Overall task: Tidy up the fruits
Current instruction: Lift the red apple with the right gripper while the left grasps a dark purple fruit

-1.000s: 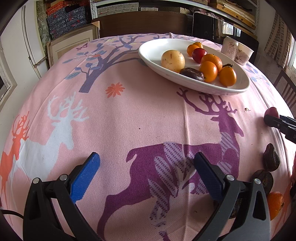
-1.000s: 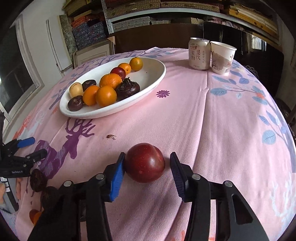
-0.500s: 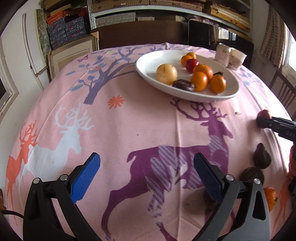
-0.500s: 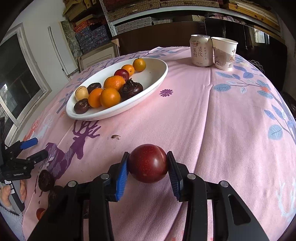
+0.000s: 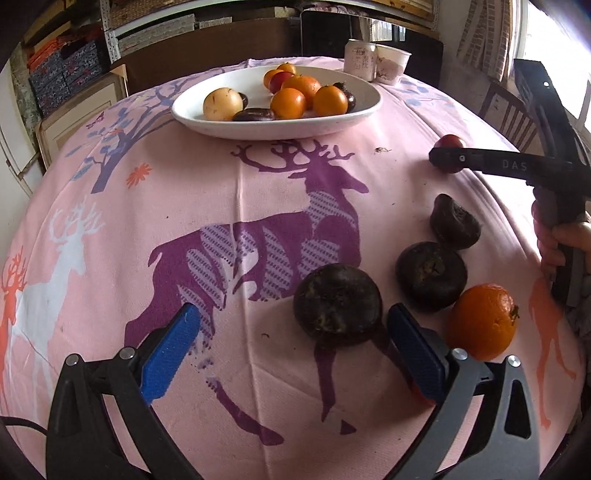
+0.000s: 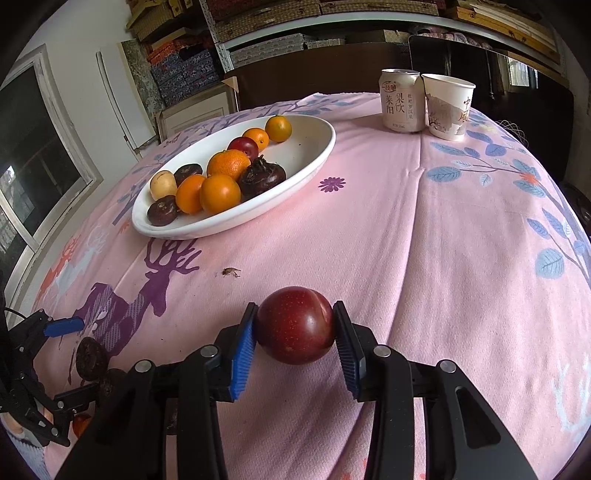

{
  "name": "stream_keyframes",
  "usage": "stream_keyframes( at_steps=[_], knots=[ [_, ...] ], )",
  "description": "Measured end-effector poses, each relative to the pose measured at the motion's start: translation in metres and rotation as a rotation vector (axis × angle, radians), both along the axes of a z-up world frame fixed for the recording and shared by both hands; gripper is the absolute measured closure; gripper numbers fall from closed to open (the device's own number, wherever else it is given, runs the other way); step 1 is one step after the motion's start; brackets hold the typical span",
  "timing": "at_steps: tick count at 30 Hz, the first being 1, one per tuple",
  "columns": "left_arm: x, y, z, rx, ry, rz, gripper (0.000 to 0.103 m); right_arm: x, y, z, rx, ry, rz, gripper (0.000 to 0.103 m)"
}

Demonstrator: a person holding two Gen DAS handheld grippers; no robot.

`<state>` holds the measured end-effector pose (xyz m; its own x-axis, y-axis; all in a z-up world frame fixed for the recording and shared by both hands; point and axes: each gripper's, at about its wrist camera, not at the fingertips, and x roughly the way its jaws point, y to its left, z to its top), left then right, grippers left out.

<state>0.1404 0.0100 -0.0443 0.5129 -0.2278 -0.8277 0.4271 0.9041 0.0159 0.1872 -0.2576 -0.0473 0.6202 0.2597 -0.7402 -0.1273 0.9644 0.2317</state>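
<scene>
Gripping a smooth, glossy red plum (image 6: 295, 325) at lower centre of the right wrist view, the right gripper (image 6: 295, 343) has just closed its ribbed blue fingers (image 6: 242, 350) onto the fruit's sides. The left gripper (image 5: 291, 343) tilts down over the pink printed cloth on the desk (image 5: 258, 192), fingers wide apart, one beside a rough, dark, round fruit (image 5: 338, 304). A dimpled orange (image 5: 484, 321) lies lower right. The white oval dish (image 6: 306, 162) of fruit sits upper left.

A home storeroom: tableclothed table (image 6: 443, 240) before shelves (image 6: 266, 22) of boxes
</scene>
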Motion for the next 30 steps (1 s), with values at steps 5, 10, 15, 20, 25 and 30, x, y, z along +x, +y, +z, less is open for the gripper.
stream_keyframes(
  at_steps=[5,10,15,20,25,30],
  knots=[
    [0.012,0.012,0.000,0.004,-0.008,0.048,0.004,0.000,0.001,0.000,-0.004,0.000,0.001,0.061],
    [0.018,0.025,0.000,-0.001,-0.006,0.117,0.004,-0.001,0.001,0.000,-0.009,0.000,0.002,0.061],
    [0.015,0.020,0.001,0.013,-0.014,0.121,0.004,0.000,0.002,0.000,-0.019,0.000,0.003,0.061],
    [0.016,0.020,0.000,-0.001,-0.004,0.128,0.004,-0.001,0.004,0.000,-0.024,0.000,0.004,0.060],
    [0.015,0.019,0.000,0.000,-0.008,0.129,0.004,0.000,0.007,0.000,-0.027,0.000,0.018,0.054],
    [0.014,0.019,0.000,0.003,-0.013,0.131,0.004,0.000,0.013,0.000,-0.059,-0.001,0.033,0.048]
  ],
)
